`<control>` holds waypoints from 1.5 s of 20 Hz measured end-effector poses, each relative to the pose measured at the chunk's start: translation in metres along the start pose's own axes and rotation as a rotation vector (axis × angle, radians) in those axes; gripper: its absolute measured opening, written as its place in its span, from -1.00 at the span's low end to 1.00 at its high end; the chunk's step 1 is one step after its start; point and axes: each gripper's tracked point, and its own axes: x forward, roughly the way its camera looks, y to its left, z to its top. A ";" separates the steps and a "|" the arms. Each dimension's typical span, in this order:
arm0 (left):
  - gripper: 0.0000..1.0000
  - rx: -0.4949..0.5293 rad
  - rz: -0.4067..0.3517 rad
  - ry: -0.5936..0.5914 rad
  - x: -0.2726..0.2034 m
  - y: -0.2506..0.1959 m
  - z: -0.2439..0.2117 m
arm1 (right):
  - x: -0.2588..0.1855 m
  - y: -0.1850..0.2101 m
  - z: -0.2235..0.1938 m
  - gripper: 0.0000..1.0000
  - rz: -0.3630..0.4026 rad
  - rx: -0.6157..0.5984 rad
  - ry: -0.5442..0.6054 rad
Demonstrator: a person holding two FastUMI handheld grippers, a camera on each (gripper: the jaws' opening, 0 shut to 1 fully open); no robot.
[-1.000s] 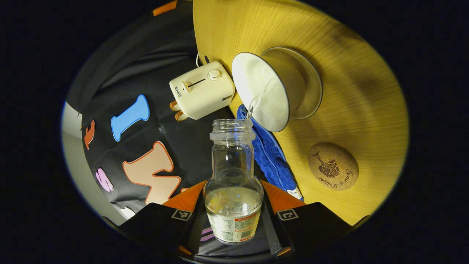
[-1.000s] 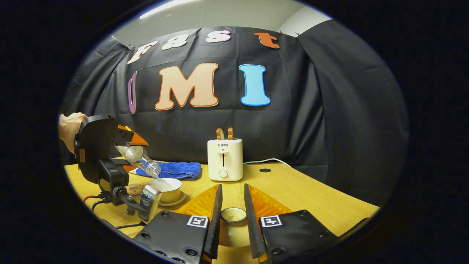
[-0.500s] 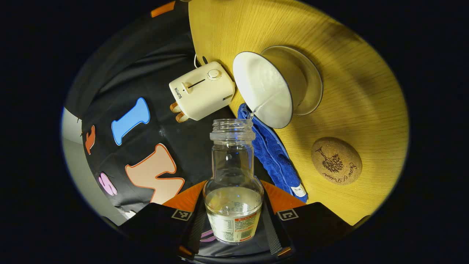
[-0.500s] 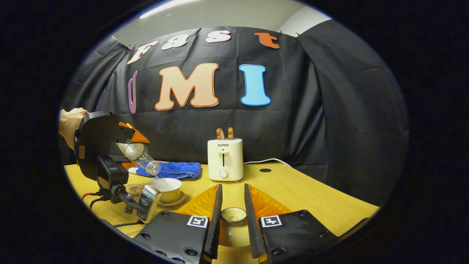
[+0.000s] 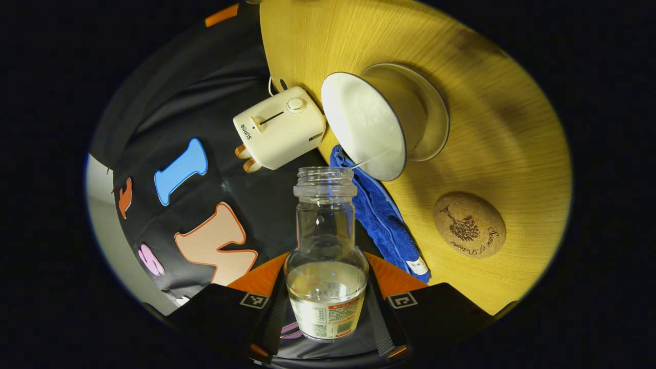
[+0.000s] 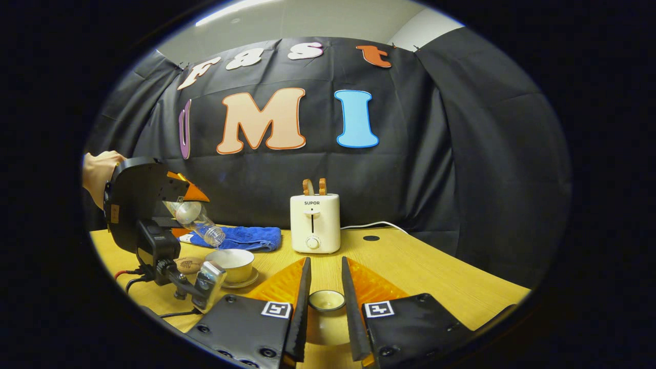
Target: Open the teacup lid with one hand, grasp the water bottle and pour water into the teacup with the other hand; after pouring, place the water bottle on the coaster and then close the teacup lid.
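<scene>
The left gripper [image 5: 326, 302] is closed on the water bottle [image 5: 326, 256], both fingers pressing its lower body at the label. The bottle is uncapped and holds water in its lower part. In the right gripper view the same bottle [image 6: 197, 220] is tilted mouth-down above the teacup [image 6: 231, 262], and a hand [image 6: 98, 171] holds the left gripper's body at the far left.

In the left gripper view a thin thread of water runs from the bottle mouth to the rim of the teacup [image 5: 366, 128]. The cup is open — no lid on it — and stands on a saucer [image 5: 433, 118] on the wooden table [image 5: 502, 128]. The cork coaster [image 5: 469, 231] lies bare on the table near the saucer, apart from it.

The right gripper [image 6: 326, 312] holds the teacup lid [image 6: 326, 301] between its fingers, low over the table and well apart from the cup. The fingers stand at either side of the lid; whether both press on it cannot be told.

Other items: a blue towel [image 6: 246, 238] lies behind the cup, and a white toaster [image 6: 314, 223] with two slices in its slots stands beside the towel, near the booth wall.
</scene>
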 end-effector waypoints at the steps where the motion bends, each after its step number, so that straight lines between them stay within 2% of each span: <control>1: 0.36 -0.002 0.001 -0.002 0.000 0.000 0.000 | 0.000 0.000 0.000 -0.25 0.000 0.000 0.000; 6: 0.37 -0.038 -0.010 -0.007 0.004 -0.003 0.000 | 0.000 0.000 0.000 -0.25 0.000 0.000 0.000; 7: 0.35 -0.065 -0.010 -0.013 0.003 -0.005 0.000 | 0.000 0.000 0.001 -0.25 0.000 0.000 0.001; 9: 0.37 -0.184 -0.021 -0.030 0.004 -0.013 0.003 | 0.000 0.000 0.001 -0.24 0.000 0.000 0.000; 15: 0.31 -0.729 -0.086 -0.102 0.003 -0.046 0.022 | 0.000 0.000 0.001 -0.26 -0.001 -0.001 0.000; 16: 0.36 -0.813 -0.086 -0.114 0.003 -0.048 0.026 | 0.000 -0.001 0.000 -0.25 -0.002 -0.001 0.000; 25: 0.35 -1.708 0.004 -0.258 0.018 -0.051 0.055 | 0.000 -0.001 0.000 -0.25 -0.005 -0.002 -0.002; 27: 0.35 -1.826 0.015 -0.280 0.020 -0.050 0.058 | -0.001 -0.001 0.001 -0.25 -0.006 -0.002 -0.002; 30: 0.35 -1.948 0.011 -0.312 0.022 -0.049 0.060 | 0.000 -0.001 0.001 -0.24 -0.007 -0.002 -0.002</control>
